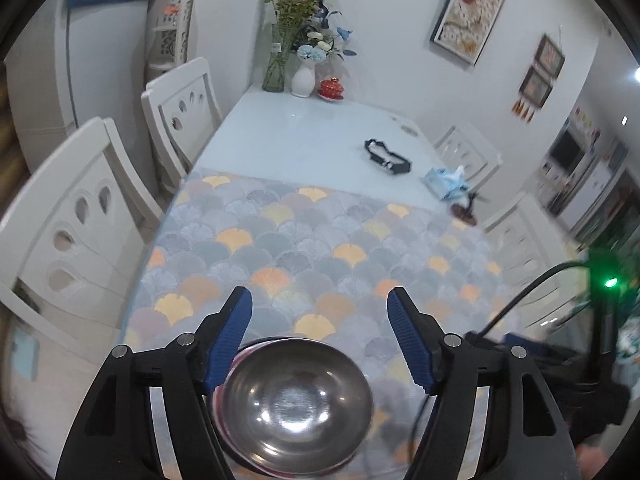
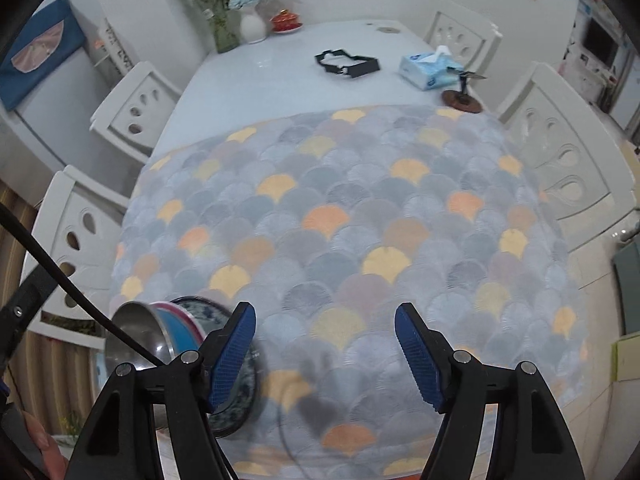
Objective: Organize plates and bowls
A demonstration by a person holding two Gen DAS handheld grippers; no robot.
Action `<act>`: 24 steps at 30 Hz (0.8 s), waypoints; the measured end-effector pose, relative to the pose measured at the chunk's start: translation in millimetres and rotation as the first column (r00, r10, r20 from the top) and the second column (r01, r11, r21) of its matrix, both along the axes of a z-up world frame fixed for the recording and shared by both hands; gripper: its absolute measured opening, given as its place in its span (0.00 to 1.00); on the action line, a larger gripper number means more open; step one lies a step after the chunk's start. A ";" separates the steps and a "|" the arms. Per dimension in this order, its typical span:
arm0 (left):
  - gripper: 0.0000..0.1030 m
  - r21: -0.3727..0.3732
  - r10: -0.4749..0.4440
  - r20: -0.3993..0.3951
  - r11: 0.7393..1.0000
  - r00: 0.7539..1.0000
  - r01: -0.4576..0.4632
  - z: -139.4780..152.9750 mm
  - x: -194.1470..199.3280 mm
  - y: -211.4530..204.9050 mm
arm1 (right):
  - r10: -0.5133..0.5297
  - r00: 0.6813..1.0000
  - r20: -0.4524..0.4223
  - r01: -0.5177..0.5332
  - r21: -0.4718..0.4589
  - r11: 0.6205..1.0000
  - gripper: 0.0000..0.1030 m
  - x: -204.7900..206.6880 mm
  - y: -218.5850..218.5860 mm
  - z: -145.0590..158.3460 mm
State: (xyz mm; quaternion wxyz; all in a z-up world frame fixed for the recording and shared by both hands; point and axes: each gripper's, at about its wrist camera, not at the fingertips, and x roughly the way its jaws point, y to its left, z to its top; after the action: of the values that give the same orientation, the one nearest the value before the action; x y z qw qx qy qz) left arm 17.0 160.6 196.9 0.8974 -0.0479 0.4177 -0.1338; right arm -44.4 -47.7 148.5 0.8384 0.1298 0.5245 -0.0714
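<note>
While both of my grippers hung over the near end of the table (image 1: 316, 128), everything I meant to sort sat low and close, on the scallop-patterned cloth (image 2: 360, 216). My left gripper (image 1: 320, 336) stood with its jaws parted wide and nothing clamped; the steel bowl (image 1: 294, 400) lay directly under it, nearer than the fingertips, its left rim just beside the left blue pad (image 1: 230, 340), though I could not tell whether it touched. A pinkish rim showed under the bowl, so I judged it was nested in another dish.

My right gripper (image 2: 325, 354) was also open and empty, over bare cloth. From that side the same stack lay off to the left: the steel bowl (image 2: 136, 336) seated in a pink and blue bowl (image 2: 182, 326), on a blue-patterned plate (image 2: 228, 412) partly hidden by my left finger.

So the stack lay squarely between my left fingers and off-centre for the right. I judged the left hand better placed; being round, the bowl offered no long axis.
</note>
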 end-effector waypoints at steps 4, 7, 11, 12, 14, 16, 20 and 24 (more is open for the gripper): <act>0.67 0.107 0.016 0.015 0.994 1.000 -0.018 -0.7 2.6 -9.9 | -0.004 1.000 -0.006 0.004 -0.007 1.000 0.68 -1.4 -4.2 -2.2; 0.67 0.138 0.013 0.046 0.990 0.999 -0.019 1.8 0.5 -11.7 | -0.004 1.000 -0.018 0.004 -0.004 1.000 0.68 -2.8 -4.1 -5.2; 0.78 0.213 0.031 0.087 0.976 0.996 -0.049 3.7 -1.5 -17.0 | 0.004 1.000 -0.026 -0.004 0.000 1.000 0.68 -3.2 -2.6 -7.9; 0.78 0.224 0.033 0.093 0.973 0.995 -0.053 3.7 -2.0 -17.4 | 0.006 1.000 -0.025 -0.006 0.000 1.000 0.68 -3.3 -2.5 -7.9; 0.78 0.252 0.043 0.102 0.965 0.994 -0.067 4.1 -3.2 -17.8 | 0.012 1.000 -0.022 -0.012 -0.002 1.000 0.68 -3.0 -0.9 -7.8; 0.78 0.246 0.040 0.096 0.967 0.995 -0.063 4.6 -3.7 -16.3 | 0.019 1.000 -0.019 -0.019 -0.002 1.000 0.68 -2.3 1.7 -7.3; 0.78 0.224 0.052 0.086 0.972 0.995 -0.070 5.5 -4.7 -12.1 | 0.036 0.999 -0.012 -0.037 -0.022 0.999 0.68 -2.0 7.8 -5.4; 0.78 0.303 0.085 0.129 0.945 0.988 -0.121 5.8 -8.3 -14.2 | 0.054 0.999 0.006 -0.053 -0.071 0.996 0.68 -4.0 13.5 -1.0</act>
State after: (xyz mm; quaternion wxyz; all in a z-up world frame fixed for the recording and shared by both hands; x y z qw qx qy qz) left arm 8.7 146.4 202.7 0.9220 0.0793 0.3783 -0.0221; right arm -48.3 -34.2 147.5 0.8461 0.0863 0.5218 -0.0669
